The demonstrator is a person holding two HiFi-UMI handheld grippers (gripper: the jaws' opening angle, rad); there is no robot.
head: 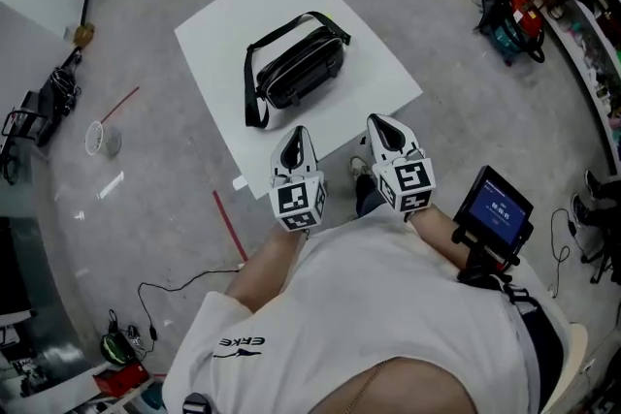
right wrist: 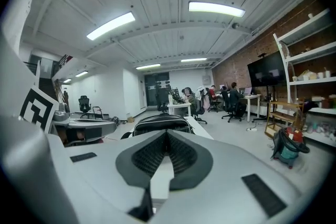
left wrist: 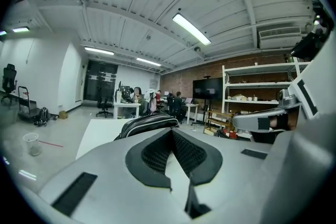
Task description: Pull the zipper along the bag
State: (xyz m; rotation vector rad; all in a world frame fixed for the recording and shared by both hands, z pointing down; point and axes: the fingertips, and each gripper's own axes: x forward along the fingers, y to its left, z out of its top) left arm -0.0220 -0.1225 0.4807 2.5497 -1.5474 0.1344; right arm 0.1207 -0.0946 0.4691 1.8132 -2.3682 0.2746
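My head camera looks steeply down from above my shoulders onto the white table [head: 223,24] and the black bag [head: 303,68] just ahead. The cameras on my left gripper [head: 298,133] and right gripper [head: 380,123] face nearly level along their jaws, low and close. All three views share bag and table.

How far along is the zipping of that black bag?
Nothing looks done: the black shoulder bag lies untouched on the white square table. In hand, nothing: left claw and right claw are shut, empty, short of the bag. All the pulling remains.
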